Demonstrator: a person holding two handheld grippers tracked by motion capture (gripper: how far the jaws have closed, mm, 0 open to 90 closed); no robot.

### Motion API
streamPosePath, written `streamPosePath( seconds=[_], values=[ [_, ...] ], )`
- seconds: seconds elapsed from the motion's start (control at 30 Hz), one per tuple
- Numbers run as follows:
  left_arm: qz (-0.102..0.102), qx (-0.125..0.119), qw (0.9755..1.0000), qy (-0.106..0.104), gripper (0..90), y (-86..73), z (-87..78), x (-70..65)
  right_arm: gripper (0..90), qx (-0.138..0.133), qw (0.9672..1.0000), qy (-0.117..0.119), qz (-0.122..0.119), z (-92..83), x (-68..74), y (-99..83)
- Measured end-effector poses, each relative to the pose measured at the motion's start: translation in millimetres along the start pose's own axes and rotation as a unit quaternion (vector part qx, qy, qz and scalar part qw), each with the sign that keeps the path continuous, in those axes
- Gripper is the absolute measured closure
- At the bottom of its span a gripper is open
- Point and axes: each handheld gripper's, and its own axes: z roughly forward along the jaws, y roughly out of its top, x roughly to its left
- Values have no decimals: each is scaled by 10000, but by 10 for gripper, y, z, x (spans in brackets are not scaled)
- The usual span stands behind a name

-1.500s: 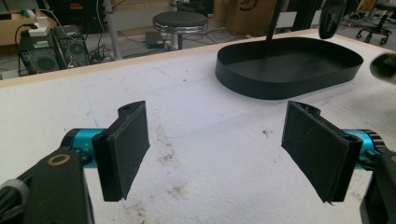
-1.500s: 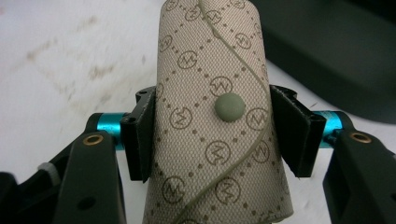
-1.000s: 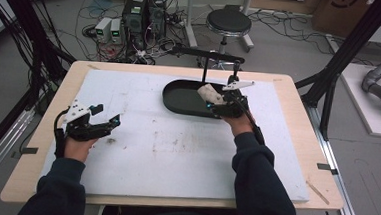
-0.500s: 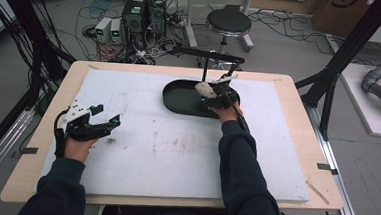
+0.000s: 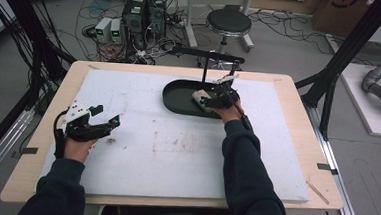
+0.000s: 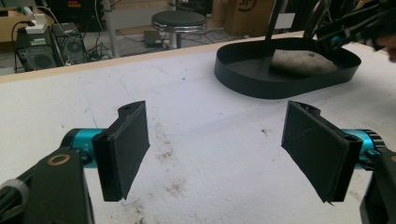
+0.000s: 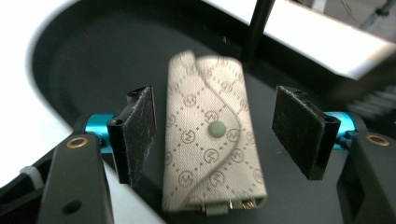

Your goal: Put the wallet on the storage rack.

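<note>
A: Where is your right hand-held gripper [image 5: 210,99], and what lies under it?

B: Your right hand-held gripper hangs over the black oval tray [image 5: 179,101], which sits on the far half of the white mat [image 5: 176,151], right of centre. A beige patterned key pouch [image 7: 212,135] lies flat on the tray floor, flap closed by a green snap, with metal fittings showing at its near end.

A: How do the jaws stand?

B: They have just been opening. In the right gripper view each black pad stands off the pouch: the left pad is just beside the pouch's edge, the right pad is farther off with bare tray between. The pouch lies between the jaws but neither pad presses on it, so you hold nothing there.

A: And your left hand-held gripper [image 5: 105,125]?

B: It rests at the near left of the mat, well apart from the tray. In the left gripper view its two pads stand wide apart, with stained mat between them and no object in the gap. The tray and the pouch [image 6: 301,63] show far off to the right in that view, and a thin black post [image 6: 271,32] stands in the tray.

A: What carries it all?

B: The wooden table [image 5: 299,99], whose rim frames the mat.
</note>
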Motion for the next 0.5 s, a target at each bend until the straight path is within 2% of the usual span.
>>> streamPosePath(
  seconds=[0.07, 0.2, 0.27, 0.33, 0.4, 0.47, 0.5],
  values=[
    [-1, -4, 10000, 5, 229, 0, 0, 1, 324, -169, 9997, 150, 2, -158, -23, 3],
    [-10, 8, 10000, 7, 229, -2, 0, 5, 309, -399, 9988, 282, -63, -491, -56, -96],
    [-10, -14, 10000, 9, 229, 0, -2, 6, 289, -270, 9993, 230, -78, -637, -79, -162],
    [-37, -26, 10000, 12, 229, -1, -1, 8, 283, -503, 9985, 196, -133, -790, -83, -279],
    [-68, -42, 10000, 26, 229, -1, 1, 15, 236, -294, 9994, 120, -125, -914, -88, -347],
    [-95, -51, 9999, 22, 229, -2, 0, 22, 247, -598, 9980, 119, -194, -1058, -72, -466],
    [-108, -57, 9999, 24, 229, -2, 0, 26, 247, -637, 9977, 104, -199, -1122, -64, -520]
  ],
)
